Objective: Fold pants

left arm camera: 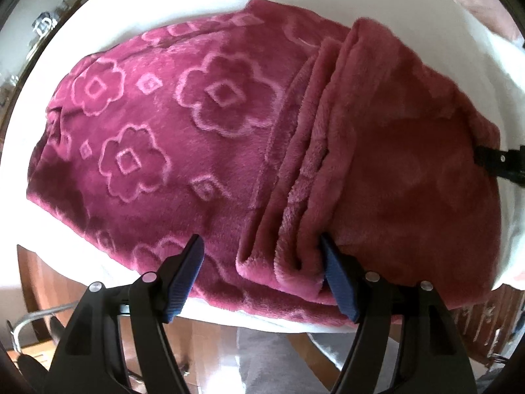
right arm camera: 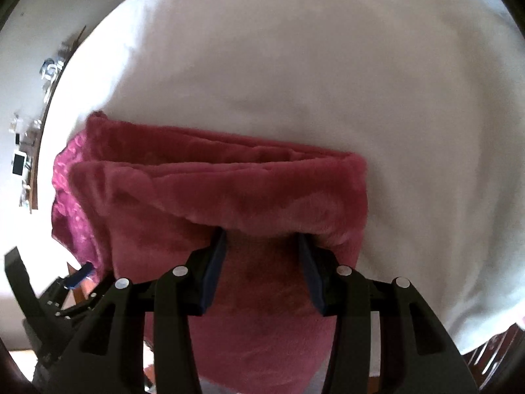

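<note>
The pants (left arm camera: 203, 138) are plush magenta fleece with embossed flowers, lying folded on a white-covered surface (left arm camera: 183, 3). A plain inside-out flap is folded over their right part. My left gripper (left arm camera: 261, 252) is open at the near edge, its right finger (left arm camera: 338, 282) tucked against the stacked fold edges, its left finger on top of the fabric. In the right wrist view the pants (right arm camera: 229, 190) fill the lower middle. My right gripper (right arm camera: 262, 249) is open, fingertips pushed under the folded flap, with fabric draped between the jaws.
The white cover (right arm camera: 328, 65) stretches far beyond the pants. Wooden floor (left arm camera: 42, 275) and a metal chair frame (left arm camera: 29, 321) show below the near edge. Small clutter sits on a white ledge (right arm camera: 23, 161) at the left. The right gripper's black body (left arm camera: 502, 164) pokes in at the right.
</note>
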### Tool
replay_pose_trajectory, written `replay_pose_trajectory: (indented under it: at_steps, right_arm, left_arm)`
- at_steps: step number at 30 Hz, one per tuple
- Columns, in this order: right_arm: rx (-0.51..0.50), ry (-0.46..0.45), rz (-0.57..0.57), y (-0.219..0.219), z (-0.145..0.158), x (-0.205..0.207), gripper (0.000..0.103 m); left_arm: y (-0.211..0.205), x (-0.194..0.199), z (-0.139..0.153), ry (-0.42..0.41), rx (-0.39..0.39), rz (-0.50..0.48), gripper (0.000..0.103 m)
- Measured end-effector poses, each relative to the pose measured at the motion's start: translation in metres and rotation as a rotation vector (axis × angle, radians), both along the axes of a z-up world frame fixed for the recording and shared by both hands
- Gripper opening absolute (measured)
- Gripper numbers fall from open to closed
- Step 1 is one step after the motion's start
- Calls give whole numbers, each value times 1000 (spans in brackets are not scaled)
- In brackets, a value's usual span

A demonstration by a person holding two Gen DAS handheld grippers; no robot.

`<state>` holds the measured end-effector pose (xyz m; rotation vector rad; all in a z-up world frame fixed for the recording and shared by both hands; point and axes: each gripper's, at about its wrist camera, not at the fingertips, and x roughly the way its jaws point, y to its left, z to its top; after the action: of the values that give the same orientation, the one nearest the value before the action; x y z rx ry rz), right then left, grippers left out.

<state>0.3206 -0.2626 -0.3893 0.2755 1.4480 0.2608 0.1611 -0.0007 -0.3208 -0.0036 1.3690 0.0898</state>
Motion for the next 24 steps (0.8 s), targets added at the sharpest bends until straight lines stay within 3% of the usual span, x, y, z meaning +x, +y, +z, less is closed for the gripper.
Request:
replay_pose_trajectory:
  at_steps: [3,10,15,24]
  right_arm:
    - [-4,-40,9,9,17,-3,46]
    - [2,-148,182,77,44,-3,46]
    - [28,-133,240,113,43,1,46]
    - [-33,-123,301,167,23,18,46]
  left_arm:
    - [8,-6,6,-14,-24,18,71]
    - [34,-16,22,-42,-62,61,72]
    - [67,-23,31,-61,-52,107,72]
    - [170,-30,31,-68,-93,337,76]
